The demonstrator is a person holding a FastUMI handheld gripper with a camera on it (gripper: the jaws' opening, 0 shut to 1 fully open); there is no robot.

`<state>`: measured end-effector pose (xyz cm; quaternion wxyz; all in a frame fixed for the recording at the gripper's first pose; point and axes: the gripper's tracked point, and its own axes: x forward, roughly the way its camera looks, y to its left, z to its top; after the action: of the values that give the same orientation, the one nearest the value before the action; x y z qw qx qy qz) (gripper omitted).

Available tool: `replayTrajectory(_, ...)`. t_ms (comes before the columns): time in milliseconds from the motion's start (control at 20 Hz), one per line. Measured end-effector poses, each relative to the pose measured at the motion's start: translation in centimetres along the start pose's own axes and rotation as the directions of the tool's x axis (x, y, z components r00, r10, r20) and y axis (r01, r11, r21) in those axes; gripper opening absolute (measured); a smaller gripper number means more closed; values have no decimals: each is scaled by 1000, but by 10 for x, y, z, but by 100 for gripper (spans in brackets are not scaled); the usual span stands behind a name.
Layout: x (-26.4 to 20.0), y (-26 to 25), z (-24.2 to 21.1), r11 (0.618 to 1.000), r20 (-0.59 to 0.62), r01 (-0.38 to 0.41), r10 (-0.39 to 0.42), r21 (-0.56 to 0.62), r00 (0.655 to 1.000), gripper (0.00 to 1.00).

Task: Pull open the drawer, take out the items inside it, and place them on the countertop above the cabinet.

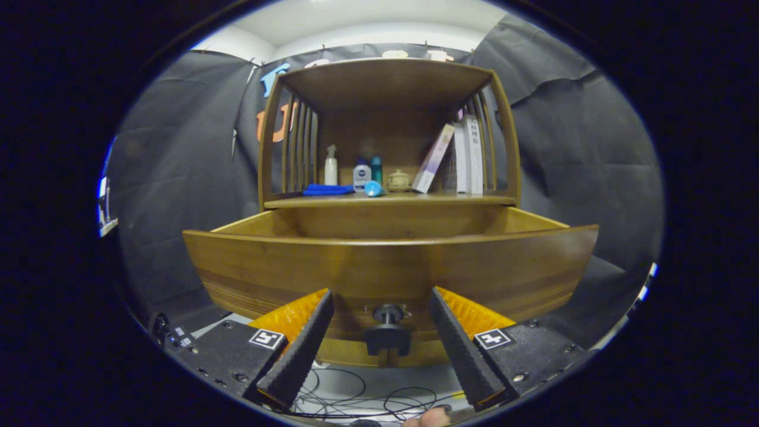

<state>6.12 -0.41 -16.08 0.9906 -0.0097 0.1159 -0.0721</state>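
The wooden drawer [385, 264] stands pulled out toward me, its curved front wide across the view; its inside is hidden behind the front panel. A dark round knob [388, 332] sits low on the drawer front, between my fingers with a gap on each side. My gripper [382, 308] is open, its fingers [302, 350] not touching the knob. Above the drawer the countertop [391, 200] carries a blue cloth [327, 190], a white spray bottle [331, 166], a small white and blue bottle [362, 176], a teal bottle [376, 169], a light blue object [374, 189] and a small lidded jar [398, 180].
Books [462, 155] lean at the right of the shelf, one tilted [433, 159]. Slatted sides and a top board [385, 80] enclose the countertop. Thin cables [367, 397] lie on the pale floor below the drawer. A fingertip [428, 417] shows at the very bottom.
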Motion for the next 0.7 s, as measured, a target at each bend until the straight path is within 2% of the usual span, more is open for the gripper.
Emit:
replayTrajectory(250, 5, 2, 1, 998, 29, 56, -55, -32, 998, 100)
replayTrajectory(500, 23, 4, 7, 1000, 22, 27, -27, -15, 999, 99)
replayTrajectory(700, 40, 6, 11, 999, 11, 32, -32, -19, 999, 99)
